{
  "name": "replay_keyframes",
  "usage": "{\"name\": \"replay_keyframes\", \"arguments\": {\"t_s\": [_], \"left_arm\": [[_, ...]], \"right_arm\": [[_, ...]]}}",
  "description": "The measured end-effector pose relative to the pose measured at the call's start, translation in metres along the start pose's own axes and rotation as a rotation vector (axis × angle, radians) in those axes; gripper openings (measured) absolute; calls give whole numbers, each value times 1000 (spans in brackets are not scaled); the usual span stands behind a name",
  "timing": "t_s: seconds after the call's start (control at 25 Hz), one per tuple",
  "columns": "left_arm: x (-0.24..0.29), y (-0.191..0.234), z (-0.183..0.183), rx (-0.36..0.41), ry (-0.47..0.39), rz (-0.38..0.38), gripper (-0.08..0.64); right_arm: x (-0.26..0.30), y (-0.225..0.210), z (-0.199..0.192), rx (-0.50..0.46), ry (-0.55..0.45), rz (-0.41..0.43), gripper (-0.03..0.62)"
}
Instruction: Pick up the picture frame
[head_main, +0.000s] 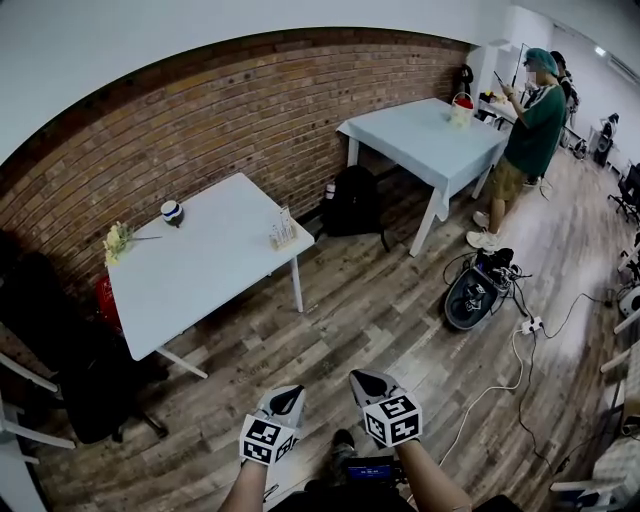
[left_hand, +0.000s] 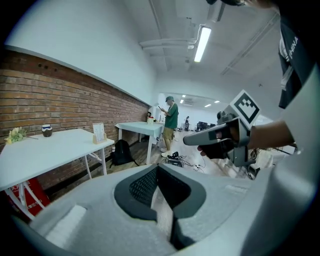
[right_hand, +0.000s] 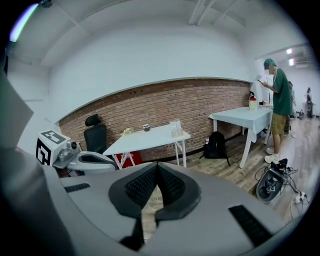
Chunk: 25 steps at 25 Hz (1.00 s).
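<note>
left gripper (head_main: 285, 398) and right gripper (head_main: 368, 383) both closed on nothing, above the wooden floor (head_main: 400, 300)
each pair of jaws is pressed together with no object between. the picture frame (head_main: 283, 230) stands upright near the right end of the white table (head_main: 200, 285), well apart from both grippers; a cup (head_main: 172, 212) and flowers (head_main: 118, 240) sit at its other end.

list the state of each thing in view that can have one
left gripper, shut, empty
right gripper, shut, empty
picture frame, upright on the near table, untouched
flowers, lying flat on the near table
backpack, upright on the floor
</note>
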<state>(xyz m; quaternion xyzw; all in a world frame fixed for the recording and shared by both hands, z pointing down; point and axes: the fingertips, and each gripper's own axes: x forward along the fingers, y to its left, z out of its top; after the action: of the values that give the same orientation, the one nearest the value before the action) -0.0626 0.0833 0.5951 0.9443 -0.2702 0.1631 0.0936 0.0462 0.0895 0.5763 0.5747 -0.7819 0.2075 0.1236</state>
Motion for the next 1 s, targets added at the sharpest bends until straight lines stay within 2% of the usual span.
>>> {"name": "replay_keyframes", "arguments": {"t_s": [0.48, 1.0], "left_arm": [[89, 55, 59, -4, -20, 100, 11], [138, 103, 67, -33, 1, 137, 11]], "right_arm": [[67, -85, 70, -35, -24, 78, 6], [125, -122, 84, -19, 11, 102, 6]]}}
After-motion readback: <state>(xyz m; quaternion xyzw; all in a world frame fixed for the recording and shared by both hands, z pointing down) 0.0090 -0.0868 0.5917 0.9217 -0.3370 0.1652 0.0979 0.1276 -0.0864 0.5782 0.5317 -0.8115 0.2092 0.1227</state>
